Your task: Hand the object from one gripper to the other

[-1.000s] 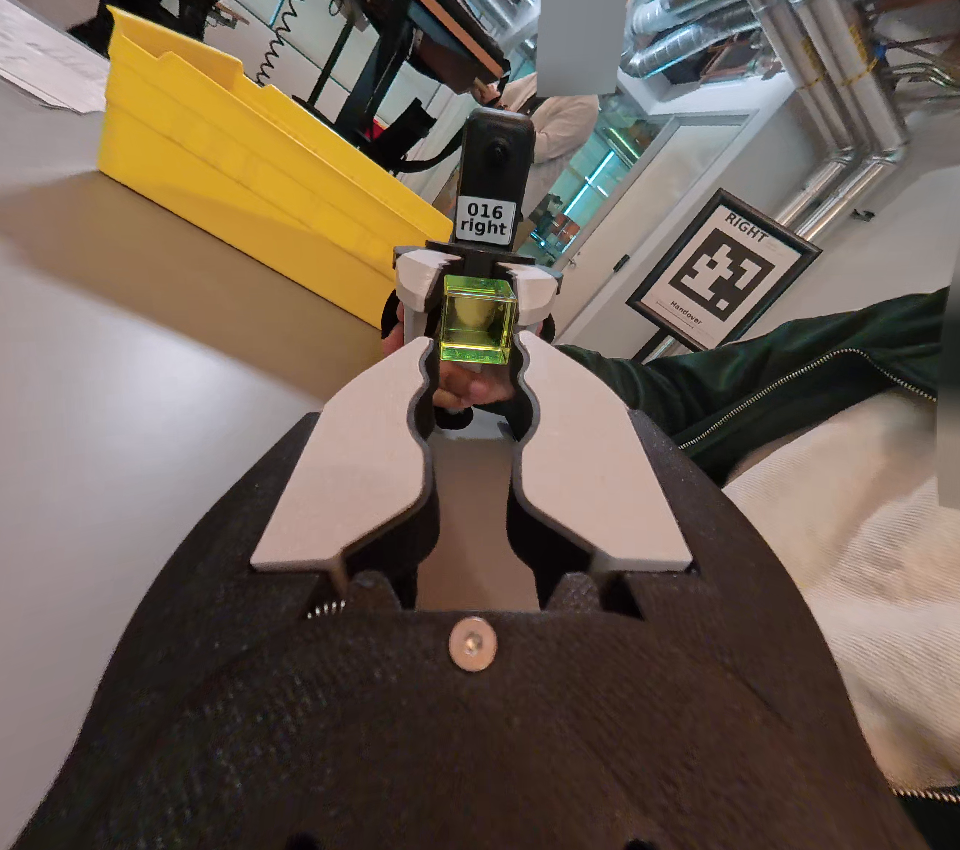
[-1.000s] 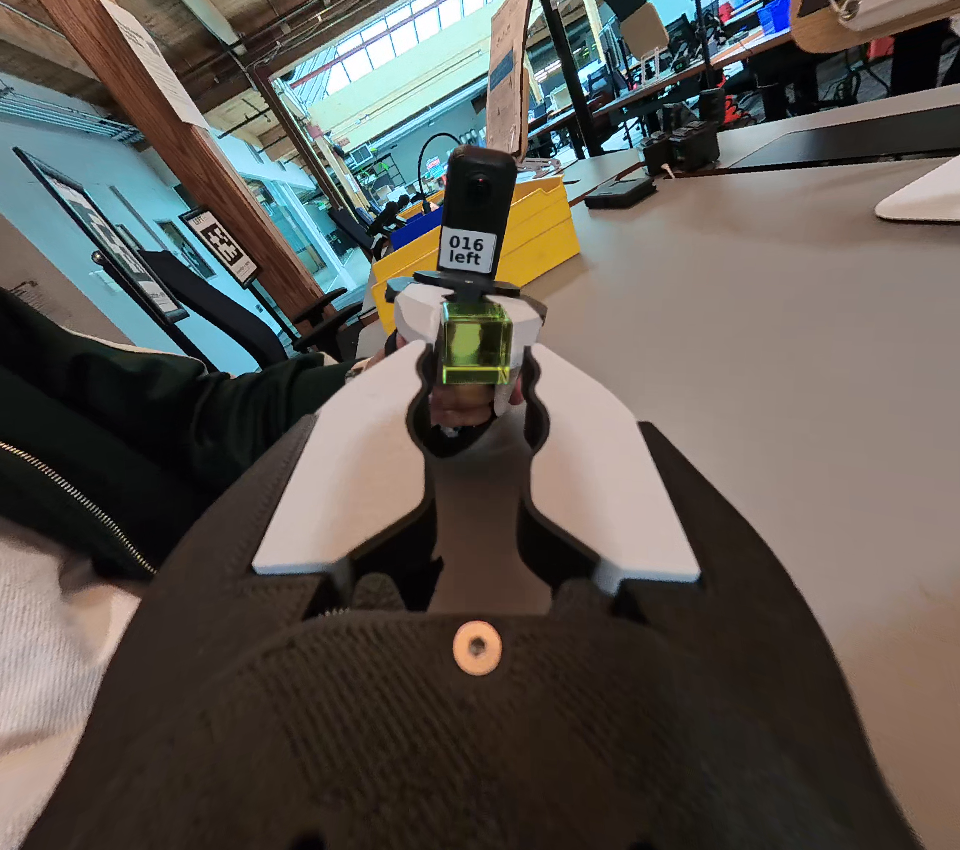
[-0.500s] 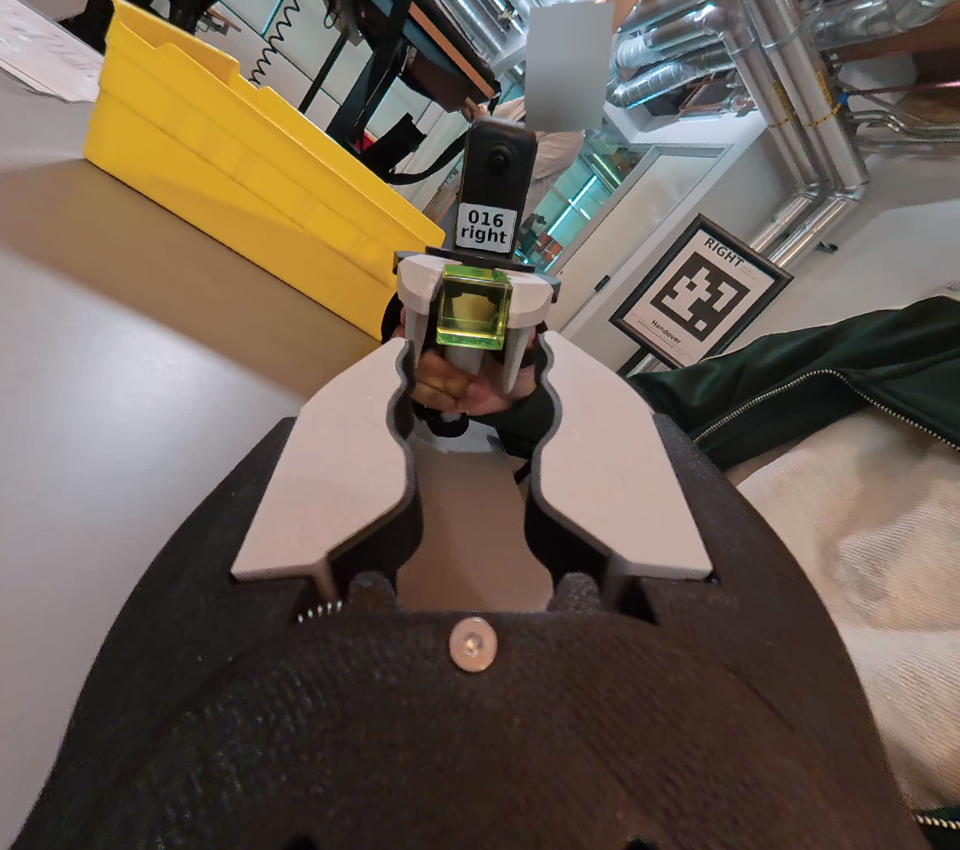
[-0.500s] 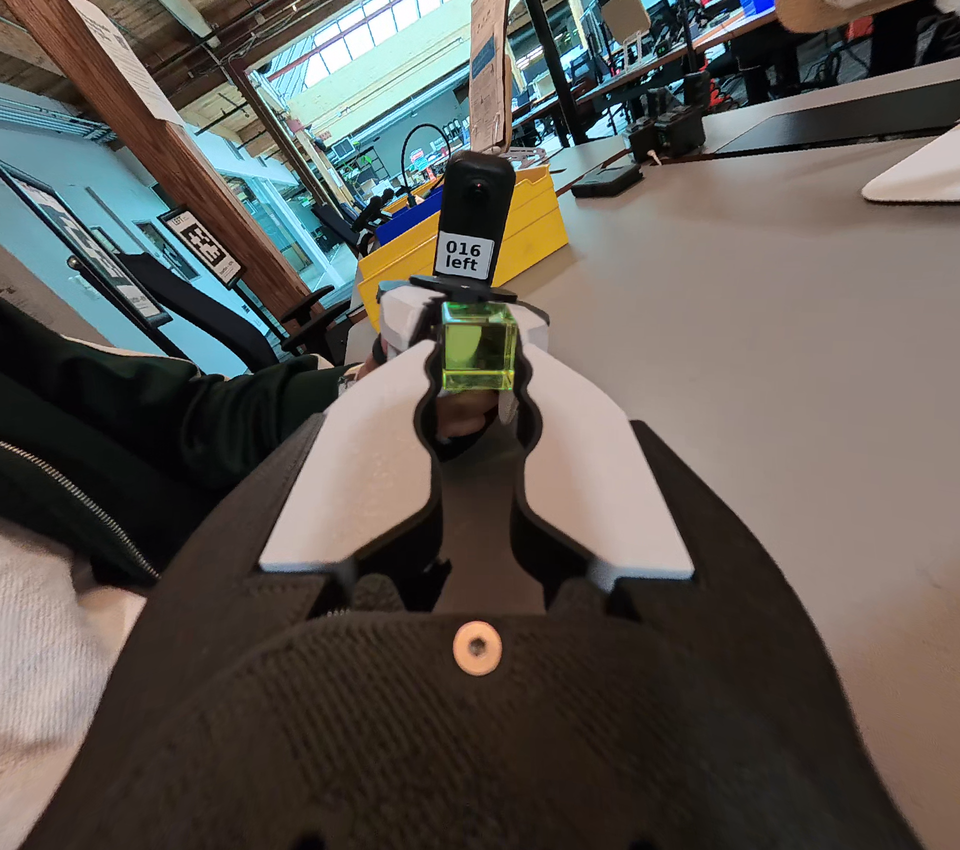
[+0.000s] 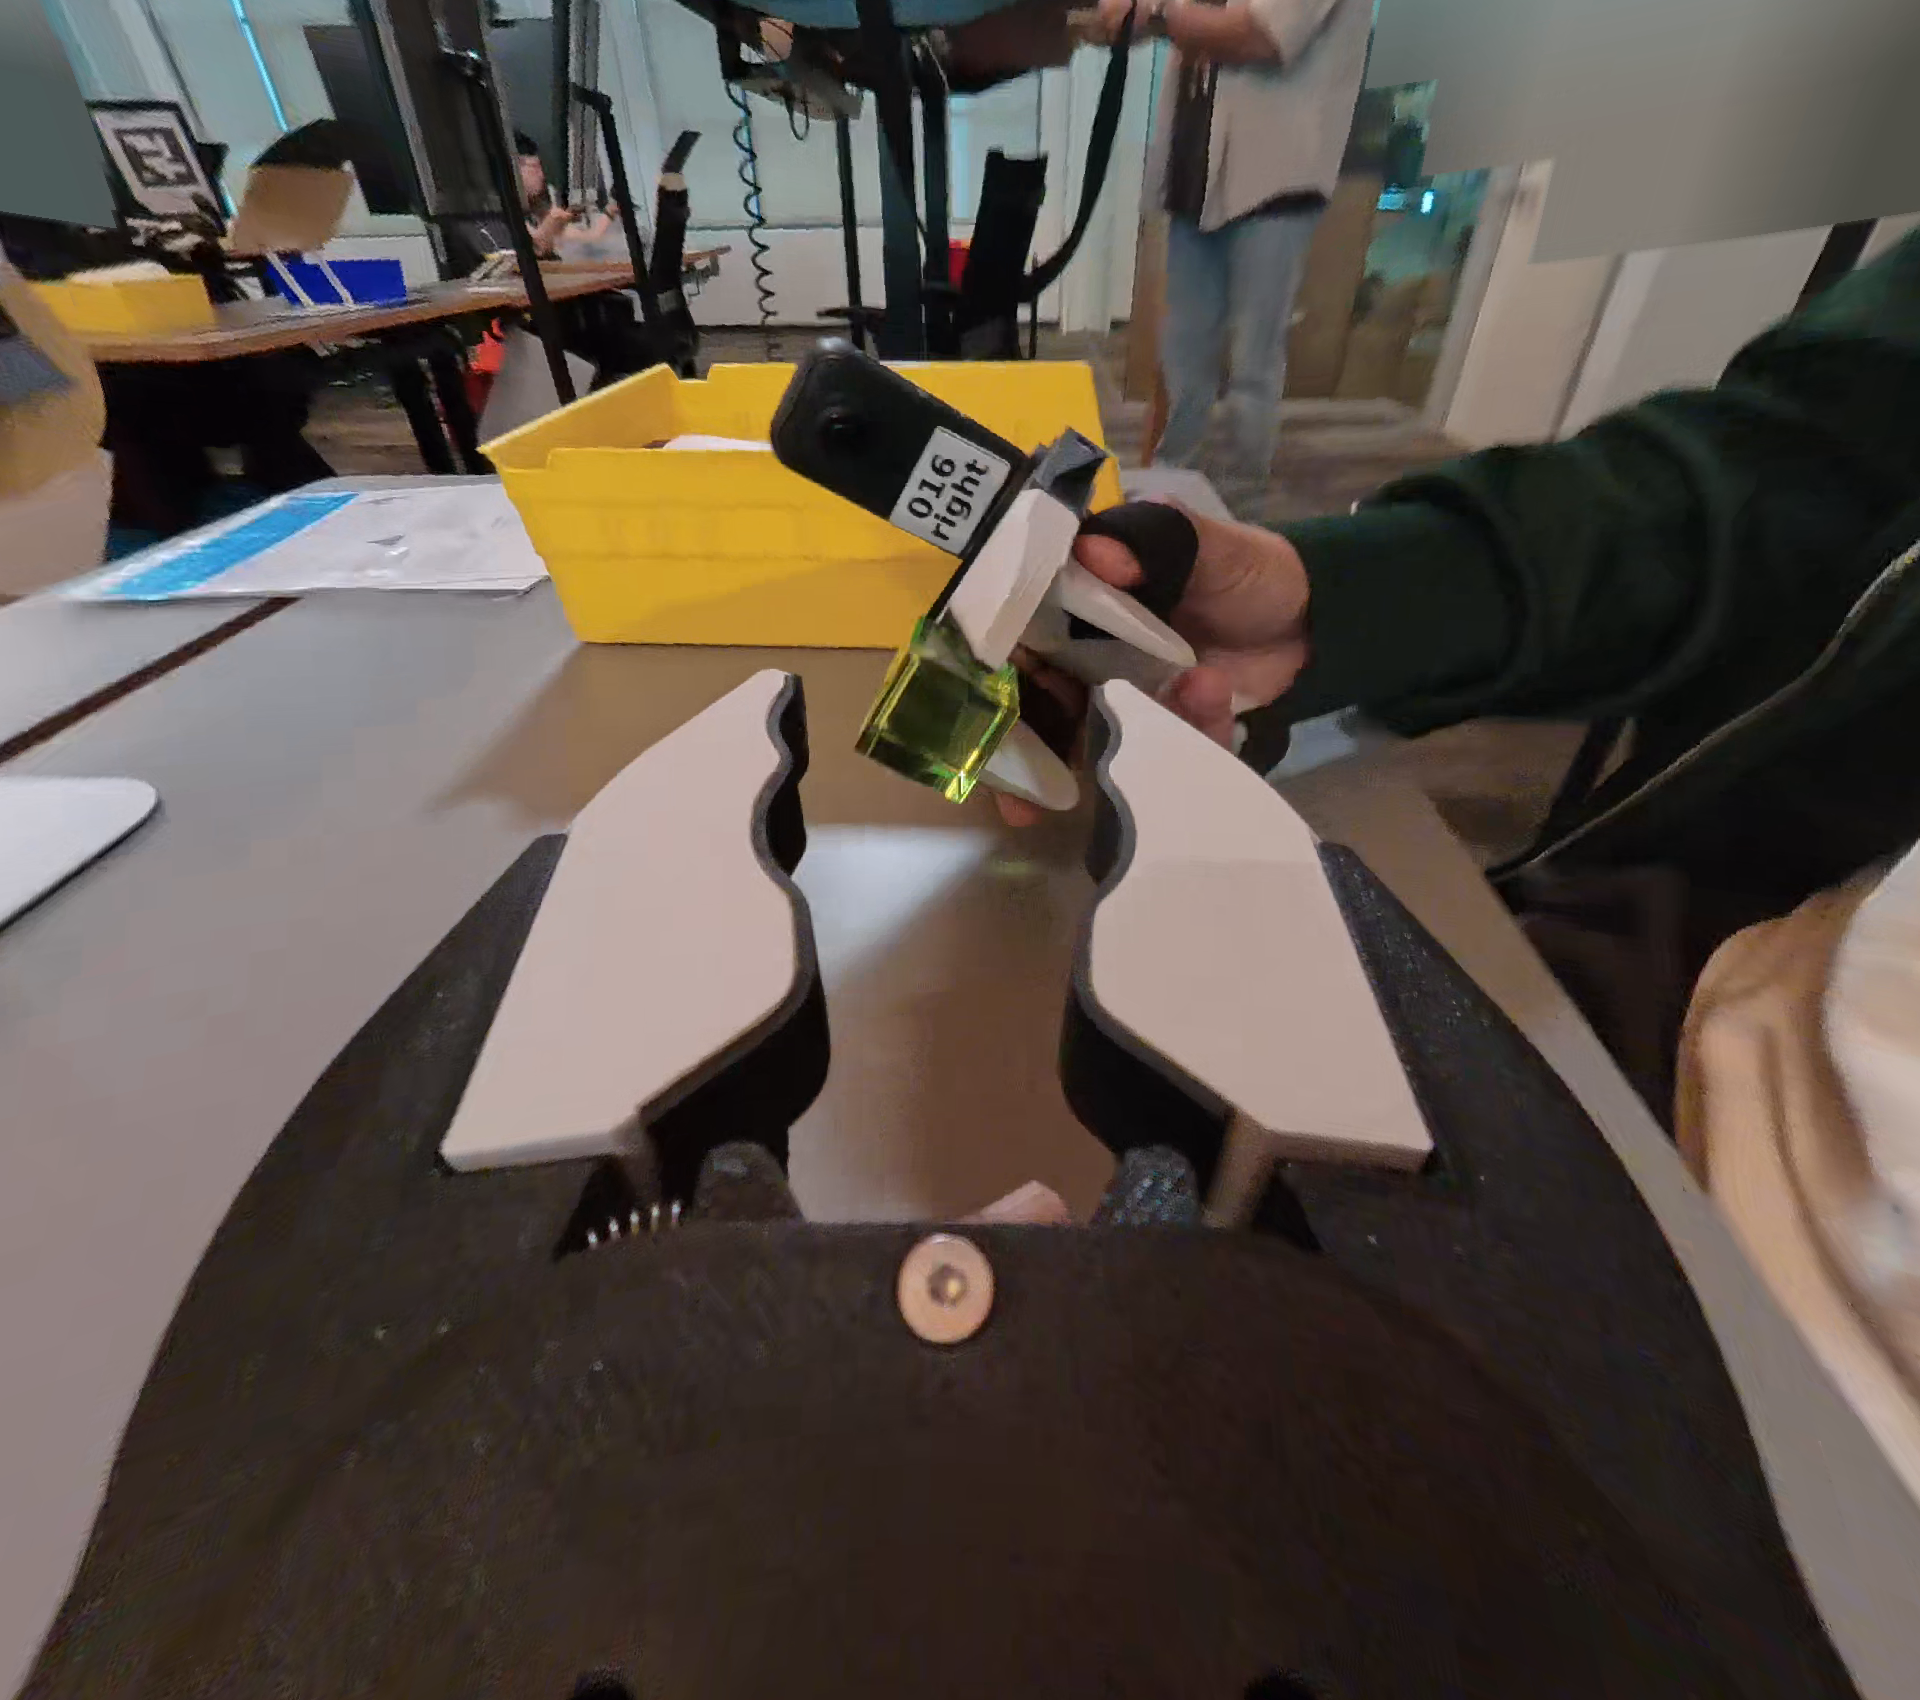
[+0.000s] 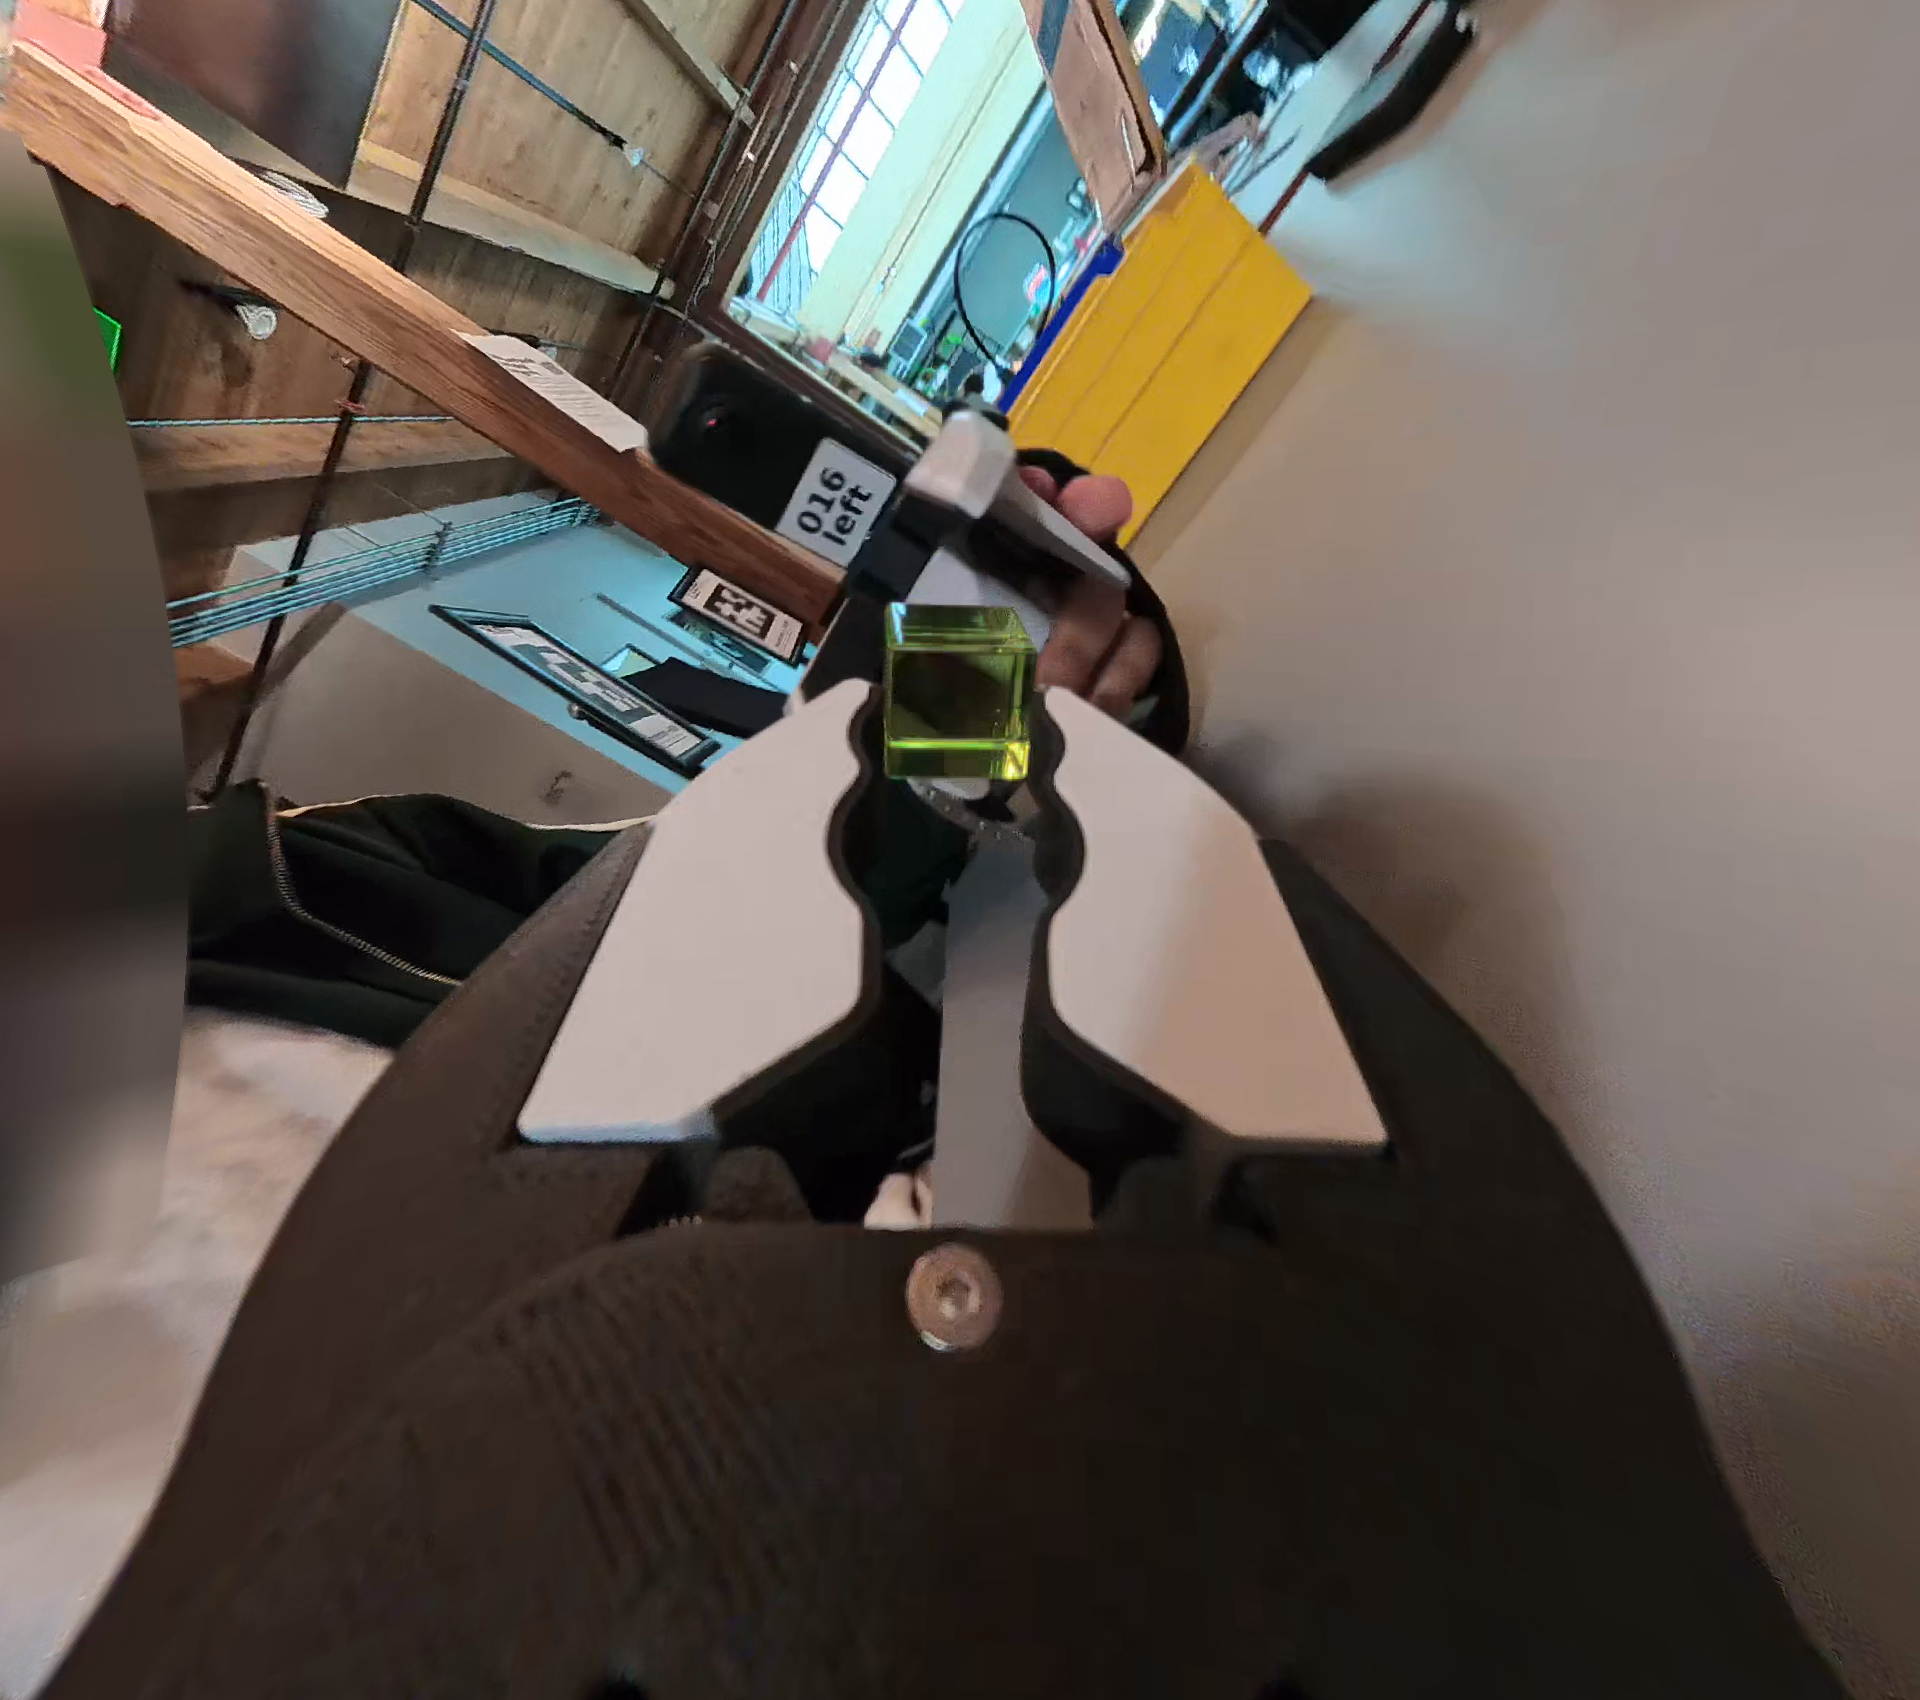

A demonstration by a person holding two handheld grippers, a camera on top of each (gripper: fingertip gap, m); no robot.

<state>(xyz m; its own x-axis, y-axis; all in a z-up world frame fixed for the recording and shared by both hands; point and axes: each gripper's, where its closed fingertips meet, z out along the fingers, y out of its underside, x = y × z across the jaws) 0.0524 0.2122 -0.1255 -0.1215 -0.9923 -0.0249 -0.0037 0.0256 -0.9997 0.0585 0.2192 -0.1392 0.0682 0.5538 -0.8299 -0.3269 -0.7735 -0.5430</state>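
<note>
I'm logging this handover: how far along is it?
Done: the green cube sits clamped in the right gripper. In hand: the left gripper is open and empty, with the cube just beyond its fingertips. Left: nothing of the handover itself, it seems; whatever follows isn't shown.

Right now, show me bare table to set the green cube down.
Bare grey table spreads between the papers, the yellow bin and the white slab at left. Crowded at right: the right gripper holding the green cube.
</note>
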